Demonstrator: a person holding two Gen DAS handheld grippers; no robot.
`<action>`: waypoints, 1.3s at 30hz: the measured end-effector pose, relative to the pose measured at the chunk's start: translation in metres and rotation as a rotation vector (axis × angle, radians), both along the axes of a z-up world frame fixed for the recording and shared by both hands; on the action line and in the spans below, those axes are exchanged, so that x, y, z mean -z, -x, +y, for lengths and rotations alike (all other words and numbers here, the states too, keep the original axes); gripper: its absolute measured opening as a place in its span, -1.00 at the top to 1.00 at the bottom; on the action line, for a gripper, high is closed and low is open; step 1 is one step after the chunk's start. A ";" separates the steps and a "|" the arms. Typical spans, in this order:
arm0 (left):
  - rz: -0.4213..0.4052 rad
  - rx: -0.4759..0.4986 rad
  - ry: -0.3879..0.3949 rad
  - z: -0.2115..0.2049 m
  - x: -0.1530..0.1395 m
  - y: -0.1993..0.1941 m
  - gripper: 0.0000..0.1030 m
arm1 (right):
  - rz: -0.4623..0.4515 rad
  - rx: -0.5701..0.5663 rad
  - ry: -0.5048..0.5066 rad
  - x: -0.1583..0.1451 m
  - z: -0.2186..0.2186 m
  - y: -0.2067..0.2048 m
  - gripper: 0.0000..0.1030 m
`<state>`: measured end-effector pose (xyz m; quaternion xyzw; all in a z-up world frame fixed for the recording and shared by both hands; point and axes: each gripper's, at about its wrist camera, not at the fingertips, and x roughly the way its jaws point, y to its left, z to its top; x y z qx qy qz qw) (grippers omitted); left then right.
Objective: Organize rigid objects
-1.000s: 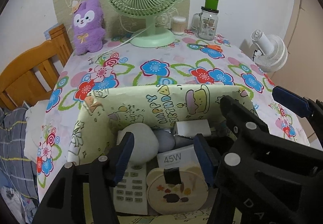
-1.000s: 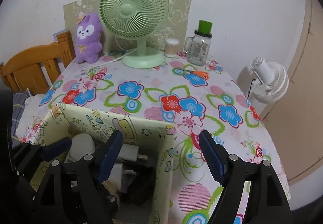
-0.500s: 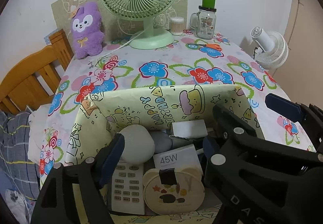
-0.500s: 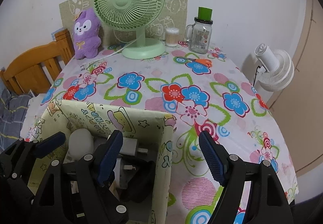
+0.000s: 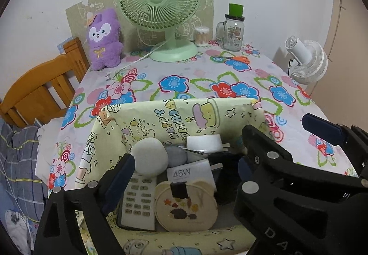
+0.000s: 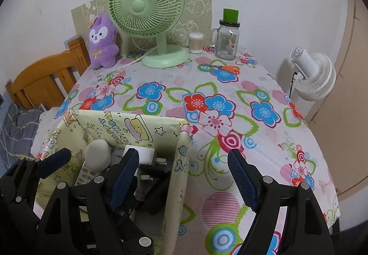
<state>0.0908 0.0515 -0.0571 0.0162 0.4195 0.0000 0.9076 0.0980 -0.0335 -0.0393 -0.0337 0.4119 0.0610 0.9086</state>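
Left wrist view: the left tool (image 5: 184,176) hangs over a paper-wrapped box (image 5: 184,114) that stands at the near edge of the table (image 5: 202,70), which wears a flowered cloth. Its jaws have just been opening and stand released, nothing pressed between the pads. Below the gap lie a bear-shaped beige case (image 5: 186,206), a white remote control (image 5: 138,202) just left of it, a white charger marked 45W (image 5: 188,173) behind the case, a pale round lump (image 5: 149,158) at the left and a white plug adapter (image 5: 203,143) against the far wall of the box. The right tool (image 5: 276,137) reaches in from the right, one blue pad inside the box and the other outside its right wall. At the far edge stand a green fan (image 5: 161,13), a purple plush toy (image 5: 104,38) to its left, and a cotton-swab tub (image 5: 202,36) and a glass jar with a green cap (image 5: 233,29) to its right. Orange-handled scissors (image 5: 237,58) lie near the jar. A white fan (image 5: 308,61) stands beyond the table's right edge, and a wooden chair (image 5: 39,91) at the left.

Right wrist view: the right tool (image 6: 184,179) is released too, holding nothing; its left pad is inside the box (image 6: 181,153), its right pad over the bare cloth, so the box's right wall stands between them, untouched as far as shows. The left tool (image 6: 34,169) shows at the near left.
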 end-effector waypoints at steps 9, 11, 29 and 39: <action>-0.032 -0.014 0.036 -0.012 -0.014 0.015 -0.85 | -0.039 0.005 -0.007 -0.018 -0.019 0.017 -0.66; -0.040 -0.016 0.036 -0.015 -0.018 0.018 -0.85 | -0.049 0.007 -0.009 -0.022 -0.023 0.020 -0.67; -0.108 0.010 0.046 -0.046 -0.046 0.046 -0.98 | -0.133 0.069 -0.015 -0.056 -0.073 0.058 -0.80; -0.157 0.020 0.047 -0.054 -0.063 0.061 -0.99 | -0.170 0.106 -0.036 -0.071 -0.100 0.074 -0.84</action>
